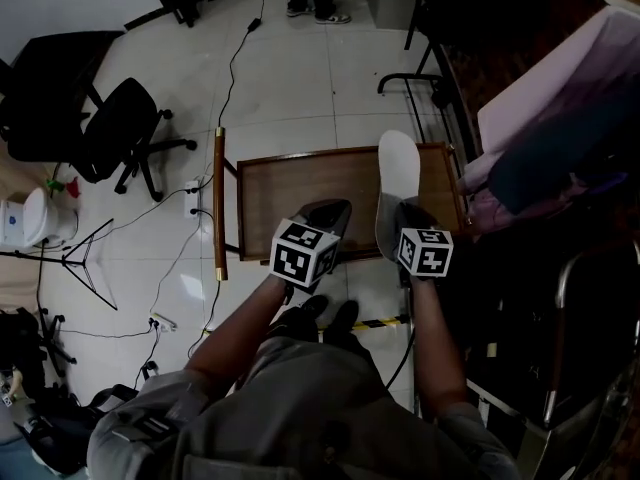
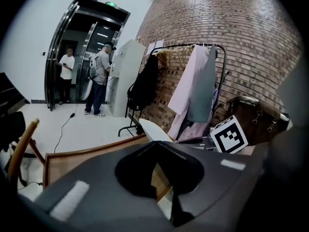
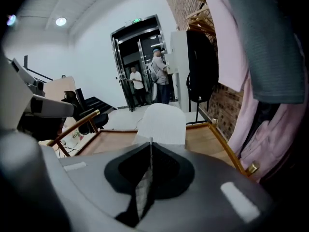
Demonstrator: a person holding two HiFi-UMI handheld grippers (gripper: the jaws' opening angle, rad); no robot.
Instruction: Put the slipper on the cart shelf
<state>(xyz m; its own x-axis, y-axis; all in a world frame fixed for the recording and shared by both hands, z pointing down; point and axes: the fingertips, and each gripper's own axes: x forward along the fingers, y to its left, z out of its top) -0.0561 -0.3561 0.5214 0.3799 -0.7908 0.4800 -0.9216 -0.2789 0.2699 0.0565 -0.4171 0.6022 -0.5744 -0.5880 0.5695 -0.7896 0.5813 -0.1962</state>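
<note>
A white slipper [image 1: 398, 163] lies lengthwise over the right side of the wooden cart shelf [image 1: 290, 183], its toe pointing away from me. My right gripper [image 1: 395, 213] is shut on its near end. In the right gripper view the thin slipper edge is pinched between the jaws of the right gripper [image 3: 151, 141], and the slipper [image 3: 161, 122] stretches out ahead over the shelf [image 3: 116, 141]. My left gripper [image 1: 335, 208] hovers over the shelf's near edge, just left of the slipper, shut and empty. Seen from the left gripper [image 2: 154, 143], the slipper [image 2: 153, 129] shows to the right.
The cart's wooden handle [image 1: 219, 203] runs along its left side. Black office chairs [image 1: 120, 138] stand at the left on the tiled floor, with cables around them. A clothes rack with hanging garments [image 1: 560, 108] crowds the right side. Two people [image 2: 101, 76] stand by a lift door far off.
</note>
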